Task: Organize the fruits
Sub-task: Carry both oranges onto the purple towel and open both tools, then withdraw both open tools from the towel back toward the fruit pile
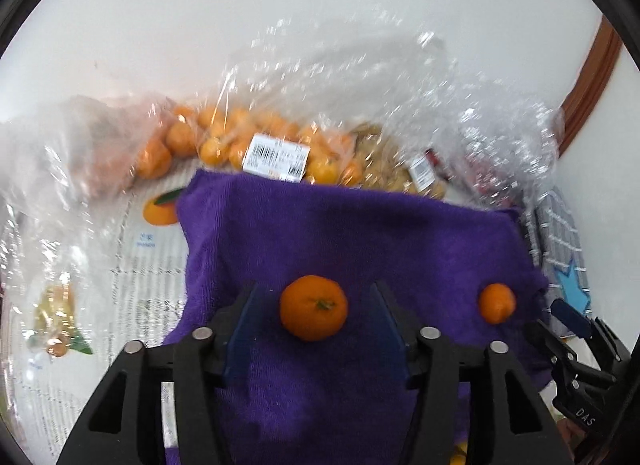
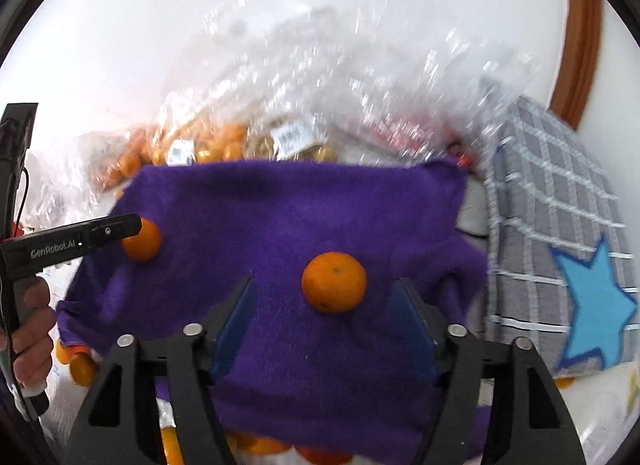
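A purple towel (image 1: pixel 340 233) lies spread out with two mandarins on it. In the left wrist view one mandarin (image 1: pixel 313 307) sits between the fingers of my left gripper (image 1: pixel 315 285), which is open; both pads stand clear of the fruit. The other mandarin (image 1: pixel 497 303) lies to its right, near my right gripper (image 1: pixel 568 317). In the right wrist view that mandarin (image 2: pixel 334 282) rests on the towel (image 2: pixel 300 205) between the spread fingers of my right gripper (image 2: pixel 325 281), untouched. The left gripper's finger (image 2: pixel 120 225) partly covers the left mandarin (image 2: pixel 144 243).
Clear plastic bags of mandarins (image 1: pixel 224 137) with barcode labels lie behind the towel. A grey checked cloth with a blue star (image 2: pixel 560 225) sits at the right. More mandarins (image 2: pixel 260 445) show under the towel's near edge. A hand (image 2: pixel 32 329) holds the left gripper. Printed paper (image 1: pixel 140 265) lies on the left.
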{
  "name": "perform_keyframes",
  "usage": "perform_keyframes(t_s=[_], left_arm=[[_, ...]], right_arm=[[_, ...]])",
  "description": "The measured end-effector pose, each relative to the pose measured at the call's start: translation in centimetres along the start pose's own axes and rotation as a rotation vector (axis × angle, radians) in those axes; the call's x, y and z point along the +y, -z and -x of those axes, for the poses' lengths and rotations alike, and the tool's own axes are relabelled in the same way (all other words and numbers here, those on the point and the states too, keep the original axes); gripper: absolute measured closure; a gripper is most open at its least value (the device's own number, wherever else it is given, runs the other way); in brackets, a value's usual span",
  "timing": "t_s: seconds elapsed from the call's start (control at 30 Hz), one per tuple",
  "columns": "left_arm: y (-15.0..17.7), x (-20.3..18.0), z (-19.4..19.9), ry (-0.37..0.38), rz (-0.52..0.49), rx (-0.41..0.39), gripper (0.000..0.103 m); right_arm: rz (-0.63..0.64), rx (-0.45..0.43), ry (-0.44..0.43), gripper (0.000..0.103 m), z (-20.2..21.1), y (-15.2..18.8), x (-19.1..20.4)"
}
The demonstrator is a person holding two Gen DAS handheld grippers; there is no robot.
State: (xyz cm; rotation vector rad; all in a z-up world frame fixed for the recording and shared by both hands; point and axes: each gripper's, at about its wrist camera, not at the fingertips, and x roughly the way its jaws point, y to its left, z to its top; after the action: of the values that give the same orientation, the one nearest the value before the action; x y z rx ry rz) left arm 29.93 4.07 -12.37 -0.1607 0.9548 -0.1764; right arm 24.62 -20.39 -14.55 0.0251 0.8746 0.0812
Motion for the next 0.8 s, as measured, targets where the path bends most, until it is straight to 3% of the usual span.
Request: perform_keyframes(t_s=[0.17,0.33,0.63,0.8], left_arm=[[0.9,-0.6,4.0,0.027,0.003,-0.039,0.041],[2.6,-1.1,7.0,0.021,-0.018,-0.069,0.041],[6.1,-1.2,11.8,-0.006,-0.04,-0.119,0.042],[7.7,-1.2,13.6,0.045,-0.028,-0.109,0.046]], right_arm=[[-0.028,-0.022,0.006,0.032,4.1,0.6,-0.2],[-0.04,-0.068,0.082,0.032,7.8,1.9,0.0],[-0.051,-0.055,0.019,0.032,12.2,5.2,1.1],[-0.016,-0.06,-0.003,0.035,14.1,6.8,2.4]])
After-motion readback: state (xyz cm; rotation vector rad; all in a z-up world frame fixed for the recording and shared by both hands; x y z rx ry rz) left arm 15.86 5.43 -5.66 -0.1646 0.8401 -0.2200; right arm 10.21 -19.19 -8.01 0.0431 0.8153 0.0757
